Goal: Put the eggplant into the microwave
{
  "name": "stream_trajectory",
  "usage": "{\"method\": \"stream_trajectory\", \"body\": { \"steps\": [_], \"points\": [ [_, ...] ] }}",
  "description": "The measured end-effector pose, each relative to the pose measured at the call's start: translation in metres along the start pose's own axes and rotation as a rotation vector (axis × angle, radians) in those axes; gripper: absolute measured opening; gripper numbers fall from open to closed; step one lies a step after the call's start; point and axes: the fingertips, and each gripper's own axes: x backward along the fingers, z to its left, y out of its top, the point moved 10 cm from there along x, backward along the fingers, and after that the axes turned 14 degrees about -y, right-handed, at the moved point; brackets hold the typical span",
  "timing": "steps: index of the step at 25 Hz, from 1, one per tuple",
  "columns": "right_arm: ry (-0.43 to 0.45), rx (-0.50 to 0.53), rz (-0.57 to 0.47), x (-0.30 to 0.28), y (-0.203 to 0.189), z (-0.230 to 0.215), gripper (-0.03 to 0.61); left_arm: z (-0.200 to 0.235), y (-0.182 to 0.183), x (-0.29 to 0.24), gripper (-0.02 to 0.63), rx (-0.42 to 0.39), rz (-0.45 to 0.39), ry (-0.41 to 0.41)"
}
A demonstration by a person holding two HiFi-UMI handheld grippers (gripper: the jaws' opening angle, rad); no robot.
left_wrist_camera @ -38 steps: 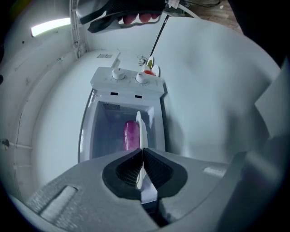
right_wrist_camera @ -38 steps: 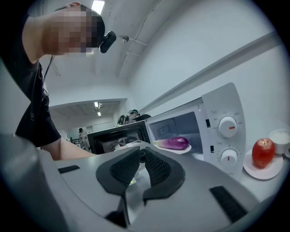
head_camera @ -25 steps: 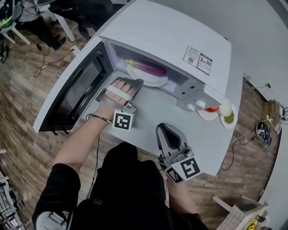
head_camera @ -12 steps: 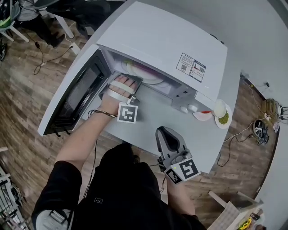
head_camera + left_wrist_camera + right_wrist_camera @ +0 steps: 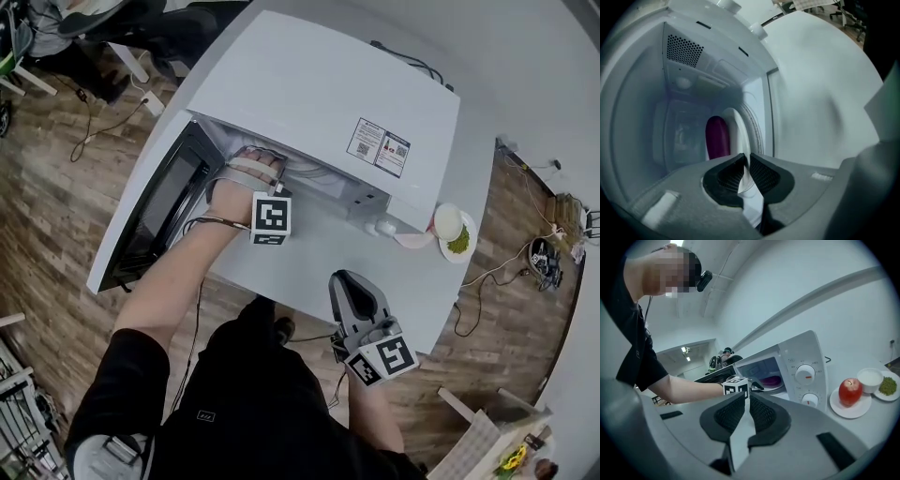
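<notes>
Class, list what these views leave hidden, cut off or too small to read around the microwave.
Head view: the microwave roof hides the eggplant, the plate and the tips of the left tongs.
Left gripper view: the plate rim hides part of the eggplant.
Head view: the label print is too small to read.
Right gripper view: the green food is too small to identify.

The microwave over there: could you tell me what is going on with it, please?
A person reaches the left tongs into the open microwave; they appear shut on the rim of the plate that carries the eggplant. Plate and eggplant are already inside the cavity. The right tongs are shut and empty, held near the table's front edge. The door is open.
</notes>
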Motion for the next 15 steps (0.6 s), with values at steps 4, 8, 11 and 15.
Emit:
{"method": "stream_trajectory", "body": {
  "steps": [4,8,11,15],
  "points": [
    [-0.017,-0.021,-0.001,0.004,-0.001,-0.004,0.043,0.008,0.003,0.000,0.029,0.016,0.036,-0.078],
    [-0.026,-0.030,0.003,0.009,-0.003,-0.005,0.043,0.008,0.004,0.003,0.039,0.028,0.066,-0.134],
    [-0.029,-0.033,-0.002,0.013,-0.002,-0.003,0.043,0.007,0.003,0.005,0.049,0.030,0.096,-0.153],
    [-0.032,-0.026,-0.008,0.019,-0.001,0.000,0.043,0.005,-0.001,0.008,0.058,0.039,0.140,-0.158]
  ]
}}
